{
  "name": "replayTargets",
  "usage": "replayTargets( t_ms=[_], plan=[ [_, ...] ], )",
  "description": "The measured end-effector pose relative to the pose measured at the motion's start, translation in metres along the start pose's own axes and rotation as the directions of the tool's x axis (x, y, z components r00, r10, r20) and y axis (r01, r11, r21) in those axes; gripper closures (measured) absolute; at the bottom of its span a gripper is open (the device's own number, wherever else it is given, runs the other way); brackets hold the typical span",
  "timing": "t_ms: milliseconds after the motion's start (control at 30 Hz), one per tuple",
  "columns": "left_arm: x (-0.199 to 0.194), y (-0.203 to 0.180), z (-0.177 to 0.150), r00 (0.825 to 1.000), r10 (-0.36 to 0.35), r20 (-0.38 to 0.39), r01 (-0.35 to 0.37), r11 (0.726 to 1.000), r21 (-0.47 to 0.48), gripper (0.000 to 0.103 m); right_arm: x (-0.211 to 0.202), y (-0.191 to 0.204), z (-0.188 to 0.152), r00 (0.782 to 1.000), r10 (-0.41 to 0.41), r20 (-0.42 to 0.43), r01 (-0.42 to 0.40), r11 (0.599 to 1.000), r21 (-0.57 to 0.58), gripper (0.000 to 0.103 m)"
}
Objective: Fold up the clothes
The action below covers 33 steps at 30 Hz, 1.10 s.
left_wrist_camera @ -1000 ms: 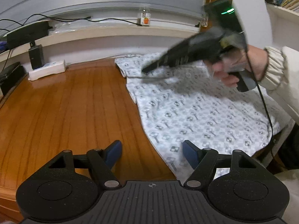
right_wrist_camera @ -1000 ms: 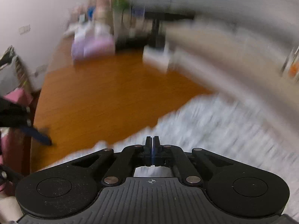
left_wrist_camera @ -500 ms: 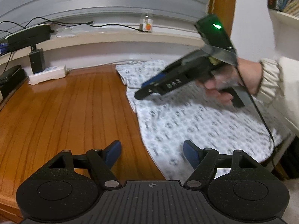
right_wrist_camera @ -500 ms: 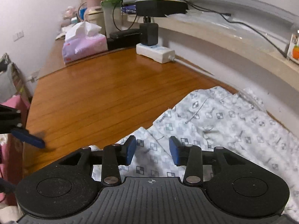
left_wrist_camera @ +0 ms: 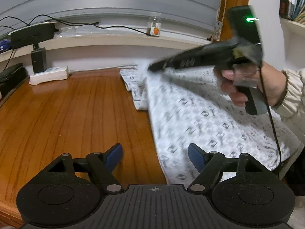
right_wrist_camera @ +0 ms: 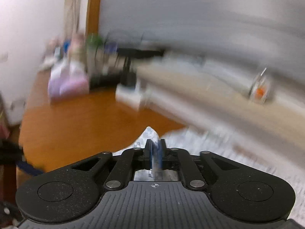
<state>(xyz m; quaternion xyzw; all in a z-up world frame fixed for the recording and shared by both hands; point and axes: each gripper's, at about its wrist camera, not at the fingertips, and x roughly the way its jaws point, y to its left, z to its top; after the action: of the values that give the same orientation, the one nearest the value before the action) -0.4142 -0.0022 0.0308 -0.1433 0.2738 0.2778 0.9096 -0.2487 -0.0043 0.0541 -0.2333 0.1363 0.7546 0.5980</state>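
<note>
- Left gripper (left_wrist_camera: pixel 154 153) low over the wooden table (left_wrist_camera: pixel 66 118), jaws wide apart with nothing between them, blue pads (left_wrist_camera: pixel 114 153) straddling the near left edge of the garment.
- Patterned white garment (left_wrist_camera: pixel 200 118) spread on the right part of the table, its near right side hanging over the table edge toward the person; small grey check-and-key print all over.
- Right gripper (right_wrist_camera: pixel 156 150) clamped tight on a fold of the garment's cloth (right_wrist_camera: pixel 150 133), a point of fabric sticking up past the fingertips.
- From the left wrist view, right gripper (left_wrist_camera: pixel 152 68) raised above the table, cloth pulled up into a tent from its tip; right hand (left_wrist_camera: pixel 253 84) wrapped round the handle, cable trailing down.
- White power strip (left_wrist_camera: pixel 49 75) at the back left against the wall, black adapter (left_wrist_camera: pixel 39 60) plugged in above it.
- Small jar with an orange label (left_wrist_camera: pixel 156 27) on the ledge below the grey shutter.
- Right wrist view heavily motion-blurred; purple tissue pack (right_wrist_camera: pixel 66 85) just recognisable at the far end of the table.
</note>
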Motion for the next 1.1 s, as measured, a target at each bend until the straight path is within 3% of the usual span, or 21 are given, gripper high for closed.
replayTargets(
  t_ms=[67,133,300,500,700,867,1100],
  plan=[
    [0.000,-0.004,0.002,1.000,-0.007,0.008,0.007,1.000,0.009,0.024,-0.006,0.002,-0.004,1.000,-0.021,0.001,0.021,1.000,-0.023,0.071],
    [0.002,-0.010,0.007,1.000,-0.020,0.020,0.020,1.000,0.016,0.023,-0.021,-0.005,-0.005,1.000,-0.014,-0.008,0.014,1.000,-0.004,0.064],
    [0.012,-0.033,0.023,0.997,-0.055,0.056,0.052,0.997,0.054,0.018,-0.085,-0.032,-0.021,0.998,-0.023,-0.051,0.022,1.000,-0.010,0.061],
    [0.009,-0.062,0.013,0.997,-0.060,0.039,0.053,0.986,0.158,0.018,-0.173,-0.060,-0.082,0.986,-0.056,-0.156,0.061,0.998,0.027,0.056],
    [-0.009,-0.082,-0.011,0.998,-0.064,-0.020,0.067,0.963,0.262,0.029,-0.233,-0.051,-0.140,0.974,-0.064,-0.216,0.082,0.994,0.077,0.057],
    [-0.010,-0.092,-0.022,0.995,-0.066,-0.069,0.085,0.942,0.326,0.027,-0.238,-0.013,-0.152,0.981,0.018,-0.195,-0.005,0.998,0.068,0.057],
    [-0.008,-0.100,-0.027,0.993,-0.060,-0.106,0.097,0.916,0.388,0.026,-0.210,0.044,-0.131,0.968,0.137,-0.210,-0.154,0.986,-0.063,0.061]
  ],
)
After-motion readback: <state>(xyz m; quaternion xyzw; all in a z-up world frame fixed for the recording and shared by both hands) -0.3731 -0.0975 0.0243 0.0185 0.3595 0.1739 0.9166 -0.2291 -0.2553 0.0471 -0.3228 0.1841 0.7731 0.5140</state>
